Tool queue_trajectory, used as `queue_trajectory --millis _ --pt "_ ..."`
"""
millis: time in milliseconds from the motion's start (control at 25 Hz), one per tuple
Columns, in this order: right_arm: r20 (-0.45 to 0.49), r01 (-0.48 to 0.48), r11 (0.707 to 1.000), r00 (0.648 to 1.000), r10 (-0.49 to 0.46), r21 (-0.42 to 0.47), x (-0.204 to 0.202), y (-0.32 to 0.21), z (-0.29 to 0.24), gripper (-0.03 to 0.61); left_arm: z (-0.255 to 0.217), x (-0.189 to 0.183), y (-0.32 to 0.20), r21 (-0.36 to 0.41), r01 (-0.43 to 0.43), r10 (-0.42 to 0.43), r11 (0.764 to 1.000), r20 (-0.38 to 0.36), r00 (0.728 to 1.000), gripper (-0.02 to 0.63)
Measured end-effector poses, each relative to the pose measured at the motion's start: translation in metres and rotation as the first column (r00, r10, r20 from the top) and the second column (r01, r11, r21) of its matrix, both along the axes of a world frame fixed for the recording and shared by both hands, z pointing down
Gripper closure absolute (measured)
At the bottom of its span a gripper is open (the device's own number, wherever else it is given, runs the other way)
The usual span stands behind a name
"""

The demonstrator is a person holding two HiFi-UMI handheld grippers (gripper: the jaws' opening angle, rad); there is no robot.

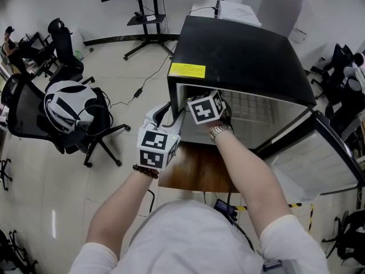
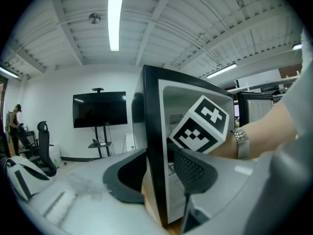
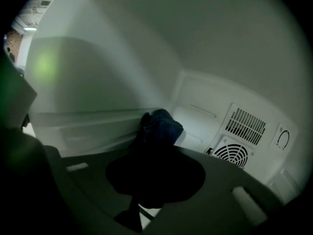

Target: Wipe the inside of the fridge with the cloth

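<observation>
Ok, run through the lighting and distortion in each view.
Head view: bright, even, sharp; edges bow. Left gripper view: strong fisheye, ceiling light glaring, fridge edge close but clear. Right gripper view: dim inside the fridge, greenish cast, cloth and jaws nearly black.

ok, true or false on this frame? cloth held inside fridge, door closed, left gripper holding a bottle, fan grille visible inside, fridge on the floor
1. The right gripper is inside the fridge, shut on a dark blue cloth. True.
2. The fridge door is closed. False: the door is swung open, at the right of the head view.
3. The left gripper holds a bottle. False: the left gripper is clamped on the fridge's front edge.
4. A round fan grille shows on the back wall in the right gripper view. True.
5. The fridge stands on the floor. False: it sits on a wooden table.
</observation>
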State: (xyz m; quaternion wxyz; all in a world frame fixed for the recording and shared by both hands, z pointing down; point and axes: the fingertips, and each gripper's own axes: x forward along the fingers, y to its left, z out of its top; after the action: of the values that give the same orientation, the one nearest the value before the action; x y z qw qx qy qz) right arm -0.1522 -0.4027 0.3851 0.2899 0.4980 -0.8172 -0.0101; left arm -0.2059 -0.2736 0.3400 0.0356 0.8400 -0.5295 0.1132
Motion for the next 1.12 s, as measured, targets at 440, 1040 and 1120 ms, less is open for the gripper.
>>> queue_trajectory --millis 440,1040,1120 --pt "-0.051 -0.035 0.999 0.998 0.033 -0.027 0.023 -0.005 0.009 0.511 0.0 0.0 -0.001 0.0 0.004 -0.004 1.0 -0.002 1.0 0.446" --pt "-0.052 -0.103 0.995 0.993 0.102 -0.016 0.073 -0.002 0.006 0.511 0.0 -0.001 -0.001 0.001 0.021 -0.021 1.0 -0.009 1.0 0.446" --pt "-0.053 -0.118 0.993 0.992 0.117 -0.017 0.083 -0.001 0.006 0.511 0.0 -0.001 -0.001 0.001 0.025 -0.025 1.0 -0.013 1.0 0.446"
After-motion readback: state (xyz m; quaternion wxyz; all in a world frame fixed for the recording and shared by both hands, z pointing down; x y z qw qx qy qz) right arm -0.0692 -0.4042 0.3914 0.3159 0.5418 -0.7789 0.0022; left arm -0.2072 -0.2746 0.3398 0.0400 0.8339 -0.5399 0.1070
